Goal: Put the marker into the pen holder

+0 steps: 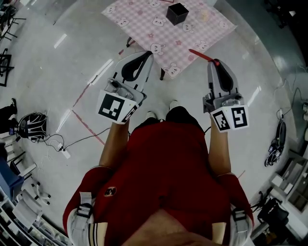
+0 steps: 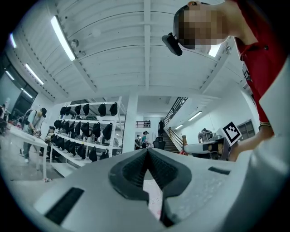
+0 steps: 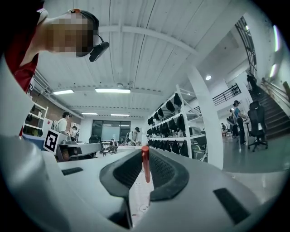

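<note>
Left gripper (image 1: 146,55) is held out in front of the body, jaws pressed together with nothing between them. It is judged idle and parked clear of the work. Ahead, a table under a pink checked cloth (image 1: 139,24) is noted, with the black square pen holder (image 1: 177,13) standing on its far part, opening upward, well apart from both grippers. The red marker (image 1: 201,55) is pinched by one end between the pads of the right gripper (image 1: 216,64), projecting beyond the jaw tips and slanting left toward the table. The end grip is judged to leave free length for insertion. A forward reach and a tip-down tilt are judged necessary.
</note>
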### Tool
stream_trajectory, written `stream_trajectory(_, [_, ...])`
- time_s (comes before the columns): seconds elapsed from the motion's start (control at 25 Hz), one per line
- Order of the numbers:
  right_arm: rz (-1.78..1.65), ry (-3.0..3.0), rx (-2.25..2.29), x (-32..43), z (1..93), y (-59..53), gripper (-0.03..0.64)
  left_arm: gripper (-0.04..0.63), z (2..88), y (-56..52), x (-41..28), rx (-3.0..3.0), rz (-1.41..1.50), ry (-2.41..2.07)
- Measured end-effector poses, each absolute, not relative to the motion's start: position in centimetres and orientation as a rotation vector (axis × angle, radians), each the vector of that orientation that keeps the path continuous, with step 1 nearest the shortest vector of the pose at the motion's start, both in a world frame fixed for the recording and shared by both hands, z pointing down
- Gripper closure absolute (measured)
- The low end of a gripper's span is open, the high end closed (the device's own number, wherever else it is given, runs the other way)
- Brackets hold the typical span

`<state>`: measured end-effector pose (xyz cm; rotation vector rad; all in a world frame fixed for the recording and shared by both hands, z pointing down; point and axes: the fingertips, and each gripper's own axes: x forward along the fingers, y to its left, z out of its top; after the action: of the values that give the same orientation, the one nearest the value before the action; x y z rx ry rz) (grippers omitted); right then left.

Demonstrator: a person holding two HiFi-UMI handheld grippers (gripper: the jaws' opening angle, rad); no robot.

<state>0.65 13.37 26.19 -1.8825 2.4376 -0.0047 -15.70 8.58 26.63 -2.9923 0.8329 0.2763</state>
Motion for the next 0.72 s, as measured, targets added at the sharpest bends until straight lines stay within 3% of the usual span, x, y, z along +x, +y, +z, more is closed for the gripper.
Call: stream_trajectory(0.72, [0.050, 2.484, -1.819, 7.1, 28.2, 1.7, 0.574, 0.589, 26.7, -1.7, -10.6, -2.941, 0.224, 0.938])
